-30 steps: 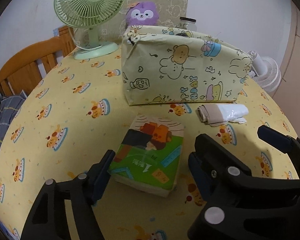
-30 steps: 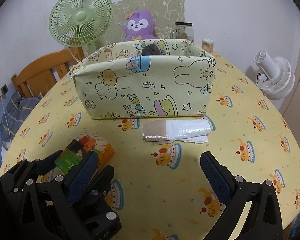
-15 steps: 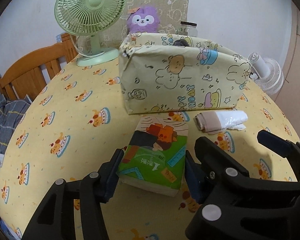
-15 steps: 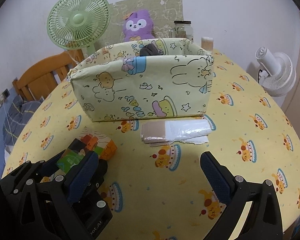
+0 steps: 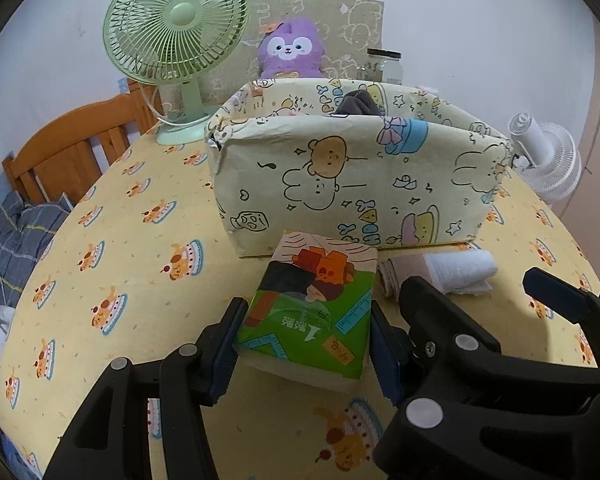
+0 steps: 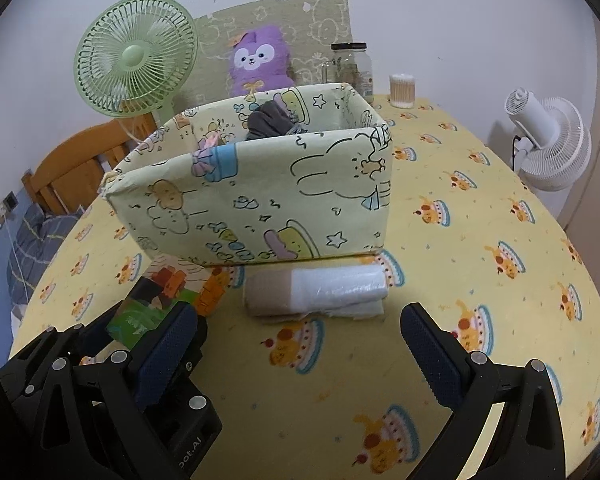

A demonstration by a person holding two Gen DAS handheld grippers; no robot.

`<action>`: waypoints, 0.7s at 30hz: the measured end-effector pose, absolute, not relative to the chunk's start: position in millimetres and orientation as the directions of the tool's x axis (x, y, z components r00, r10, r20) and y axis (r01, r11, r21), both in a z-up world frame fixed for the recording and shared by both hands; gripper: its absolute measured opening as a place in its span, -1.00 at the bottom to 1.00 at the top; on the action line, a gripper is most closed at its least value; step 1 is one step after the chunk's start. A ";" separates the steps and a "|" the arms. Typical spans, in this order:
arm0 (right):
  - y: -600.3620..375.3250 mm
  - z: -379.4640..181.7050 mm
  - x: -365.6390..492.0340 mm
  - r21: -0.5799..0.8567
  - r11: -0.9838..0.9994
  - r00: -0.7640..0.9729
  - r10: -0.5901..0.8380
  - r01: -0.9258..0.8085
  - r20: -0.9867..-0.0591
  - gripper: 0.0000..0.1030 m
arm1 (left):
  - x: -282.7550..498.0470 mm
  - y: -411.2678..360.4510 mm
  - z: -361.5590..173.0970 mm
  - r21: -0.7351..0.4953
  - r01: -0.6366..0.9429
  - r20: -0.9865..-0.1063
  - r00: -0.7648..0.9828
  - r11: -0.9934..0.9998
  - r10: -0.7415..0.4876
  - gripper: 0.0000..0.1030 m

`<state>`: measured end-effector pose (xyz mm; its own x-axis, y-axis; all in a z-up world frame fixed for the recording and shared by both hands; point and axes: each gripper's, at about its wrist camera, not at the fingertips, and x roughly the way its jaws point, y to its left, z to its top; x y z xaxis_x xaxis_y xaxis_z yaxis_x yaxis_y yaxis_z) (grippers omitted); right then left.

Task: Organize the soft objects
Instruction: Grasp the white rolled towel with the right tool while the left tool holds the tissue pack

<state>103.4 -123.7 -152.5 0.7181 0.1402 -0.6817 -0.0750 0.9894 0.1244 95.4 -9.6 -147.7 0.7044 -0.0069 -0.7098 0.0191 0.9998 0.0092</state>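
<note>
While my left gripper (image 5: 302,346) jaws clamp the tissue pack (image 5: 310,308), the roll (image 6: 316,292) ahead of my right gripper's (image 6: 300,356) wide jaws awaits the box (image 6: 260,196).

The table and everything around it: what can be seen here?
Table: one, yellow cake-print cloth.
Storage box: one, pale cartoon print, mid-table, dark cloth inside.
Tissue pack: one, green, before the box.
Rolled bags: one roll, white and beige, beside the pack.
Plush toy: one, purple, behind the box.
Fans: green, white.
Jar: one, glass.
Swab tub: one.
Chair: wooden, left.
Left tool: clamped on the pack.
Right tool: open, empty.
</note>
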 end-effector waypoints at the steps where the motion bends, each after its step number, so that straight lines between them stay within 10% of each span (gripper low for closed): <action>1: -123.8 -152.9 105.1 0.123 0.989 0.717 0.141 -0.078 -0.683 1.00 | 97.3 -10.0 -148.1 0.014 0.009 -0.711 0.703 1.000 0.003 0.16; 21: -120.3 -174.7 143.8 0.133 0.985 0.637 0.170 -0.106 -0.751 0.79 | 114.1 -14.5 -161.0 0.020 -0.022 -0.758 0.651 1.000 0.029 0.17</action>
